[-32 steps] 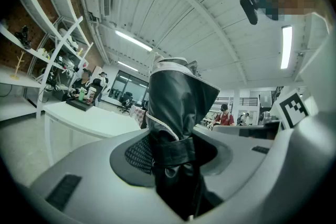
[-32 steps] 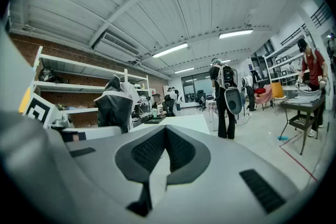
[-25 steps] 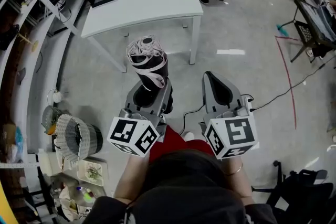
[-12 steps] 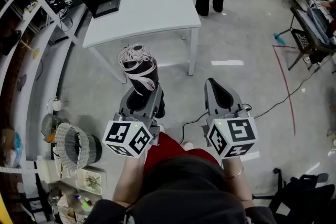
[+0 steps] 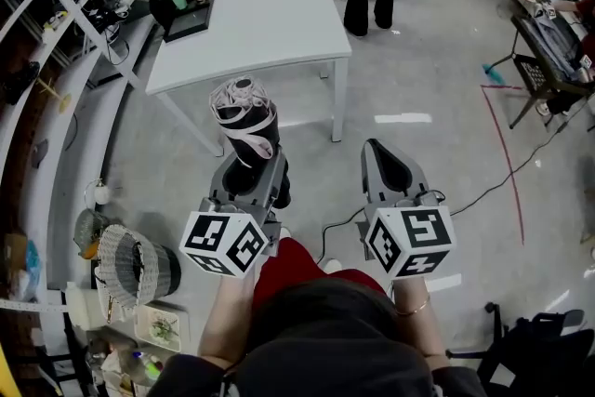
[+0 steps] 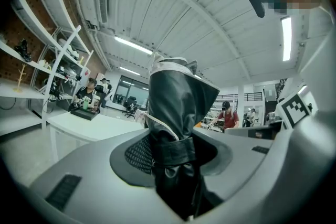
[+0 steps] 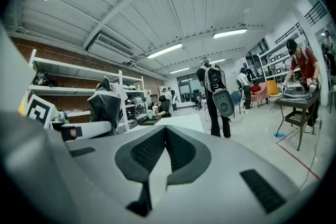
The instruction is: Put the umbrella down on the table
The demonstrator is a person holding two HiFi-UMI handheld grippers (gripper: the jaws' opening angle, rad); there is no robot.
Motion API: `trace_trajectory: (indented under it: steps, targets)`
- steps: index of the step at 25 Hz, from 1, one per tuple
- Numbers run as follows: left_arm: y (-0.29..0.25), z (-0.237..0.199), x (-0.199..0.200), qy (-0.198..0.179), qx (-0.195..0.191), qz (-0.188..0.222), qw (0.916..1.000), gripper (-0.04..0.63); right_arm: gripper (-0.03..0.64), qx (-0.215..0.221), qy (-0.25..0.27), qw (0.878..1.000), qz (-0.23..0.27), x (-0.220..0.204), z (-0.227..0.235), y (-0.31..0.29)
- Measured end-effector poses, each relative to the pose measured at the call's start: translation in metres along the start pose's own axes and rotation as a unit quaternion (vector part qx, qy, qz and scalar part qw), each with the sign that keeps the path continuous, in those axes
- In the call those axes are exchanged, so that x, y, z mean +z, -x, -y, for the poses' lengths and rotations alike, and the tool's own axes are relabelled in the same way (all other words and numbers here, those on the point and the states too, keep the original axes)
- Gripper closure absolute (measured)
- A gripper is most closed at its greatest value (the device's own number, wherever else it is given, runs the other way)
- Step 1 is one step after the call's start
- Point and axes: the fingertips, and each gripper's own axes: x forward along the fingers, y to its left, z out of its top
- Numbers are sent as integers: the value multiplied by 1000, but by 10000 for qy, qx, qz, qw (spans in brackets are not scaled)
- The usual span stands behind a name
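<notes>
Head view has both forearms reaching forward from the body, side by side and well above the grey floor [image 5: 437,88]. The left gripper [image 5: 253,165] and right gripper [image 5: 386,165] point about level towards the white table [image 5: 270,23], with their marker cubes nearest the wearer. The two are near each other but apart.

From above, the umbrella [image 5: 244,112] shows as a folded black bundle with pale edging. It stands up out of the left gripper's jaws, over bare floor on the near side of the table and not touching it. This view also shows a wire basket [image 5: 130,246] down to the left and a laptop [image 5: 189,19] at the table's far corner, neither of which the gripper views make clear.

Left gripper view looks along the jaws. It adds what the overhead angle hides: a strap wraps the umbrella's black cloth, and the jaws are clamped on the bundle just below that strap, the pads pressing it from both sides at a fairly wide spread.

Right gripper view shows its two ribbed pads [image 7: 149,149] meeting at the tips, closed with nothing between them. A person with a backpack [image 7: 212,97] stands beyond the table. The umbrella appears at the left, upright.
</notes>
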Motion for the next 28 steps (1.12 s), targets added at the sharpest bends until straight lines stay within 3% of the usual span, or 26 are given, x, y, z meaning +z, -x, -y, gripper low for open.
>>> trace_trajectory:
  steps: [9,28]
  targets:
    - [-28,-15,1,-19,-15,-84,10000,411,598,-122,-179,9998,-38,-1,17,-26]
    - [-170,-125,11,194,-375,-387,9984,411,598,-605,-248,9975,-269,10,45,-178]
